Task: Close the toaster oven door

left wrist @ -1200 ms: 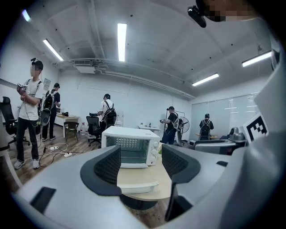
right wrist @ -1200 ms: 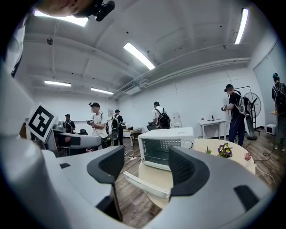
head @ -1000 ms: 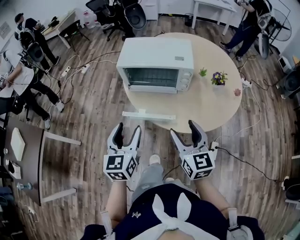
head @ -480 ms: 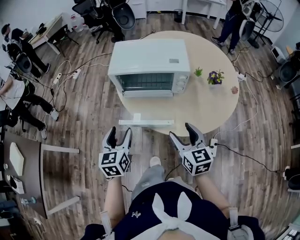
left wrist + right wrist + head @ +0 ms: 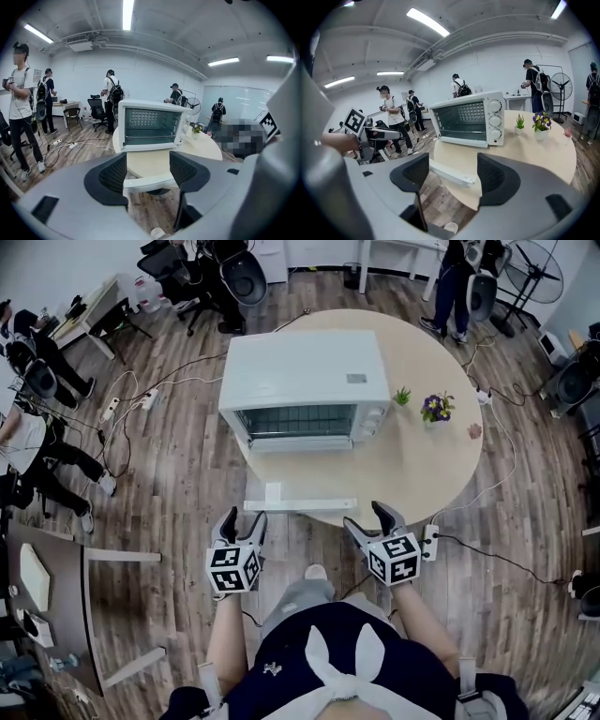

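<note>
**Both grippers closer to the lowered oven door**

Since a second ago both grippers had come nearer to the white bar [image 5: 300, 504] at the table's near edge, with the gap to it smaller than before.

At the left, people stood and sat among desks and office chairs on the wooden floor. The left gripper [image 5: 243, 519] was held just short of the bar, its jaws apart with nothing between them; its own view looked past them at the bar and the oven behind.

On the round table [image 5: 422, 474] sat the toaster oven [image 5: 305, 385], white, its door down and its cavity open toward the person. The white bar lay in front of it, seemingly the door's outer edge, just past the table's rim.

The right gripper [image 5: 368, 518] was held near the bar's right end, jaws likewise spread and empty. Right of the oven stood a small green plant [image 5: 402, 396], a purple flower pot [image 5: 437, 407] and a small pink thing [image 5: 475, 429], well apart from both grippers
</note>
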### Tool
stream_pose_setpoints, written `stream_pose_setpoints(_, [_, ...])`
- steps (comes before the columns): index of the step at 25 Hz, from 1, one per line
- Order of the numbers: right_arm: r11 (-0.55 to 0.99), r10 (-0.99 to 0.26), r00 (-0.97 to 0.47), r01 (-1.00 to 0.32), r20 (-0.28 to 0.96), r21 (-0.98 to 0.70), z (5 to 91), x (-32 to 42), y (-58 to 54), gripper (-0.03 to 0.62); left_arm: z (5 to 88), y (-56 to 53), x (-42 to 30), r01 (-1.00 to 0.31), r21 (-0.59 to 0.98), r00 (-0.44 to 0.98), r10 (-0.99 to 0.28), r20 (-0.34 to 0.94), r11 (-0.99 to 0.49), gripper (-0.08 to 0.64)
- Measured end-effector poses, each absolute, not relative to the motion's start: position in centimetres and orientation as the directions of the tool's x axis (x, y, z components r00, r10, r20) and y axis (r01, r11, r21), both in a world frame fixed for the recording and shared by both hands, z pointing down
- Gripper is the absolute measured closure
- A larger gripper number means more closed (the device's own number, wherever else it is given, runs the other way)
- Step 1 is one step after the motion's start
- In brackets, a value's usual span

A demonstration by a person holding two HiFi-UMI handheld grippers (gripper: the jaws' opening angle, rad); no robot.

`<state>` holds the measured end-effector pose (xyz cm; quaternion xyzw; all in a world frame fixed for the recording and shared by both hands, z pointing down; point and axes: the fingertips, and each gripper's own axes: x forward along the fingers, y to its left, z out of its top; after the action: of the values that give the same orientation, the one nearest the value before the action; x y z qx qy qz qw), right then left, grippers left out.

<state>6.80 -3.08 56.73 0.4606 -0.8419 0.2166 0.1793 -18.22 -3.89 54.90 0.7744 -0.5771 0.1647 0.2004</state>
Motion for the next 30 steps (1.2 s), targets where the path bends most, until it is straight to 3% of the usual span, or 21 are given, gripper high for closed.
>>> stream_pose_setpoints(12, [0.391, -0.641, -0.504, -0.863, 0.579, -0.320, 63.5, 7.2, -5.1, 0.262, 62.0, -5.5, -20.1, -0.940, 0.131, 0.324, -0.711, 0.624, -0.314, 0.284])
stream_pose_setpoints(21, [0.451, -0.533, -0.520, -0.842, 0.668, -0.295, 68.3, 6.2, -4.6, 0.239, 66.8, -4.8, -20.7, -0.940, 0.146, 0.318, -0.637, 0.702, -0.309, 0.281])
stream_pose_setpoints(30, [0.448, -0.503, -0.480, -0.856, 0.719, -0.257, 71.4, 6.0, -5.5, 0.245, 70.1, -4.7, -20.1, -0.932, 0.220, 0.352, -0.571, 0.742, -0.288, 0.281])
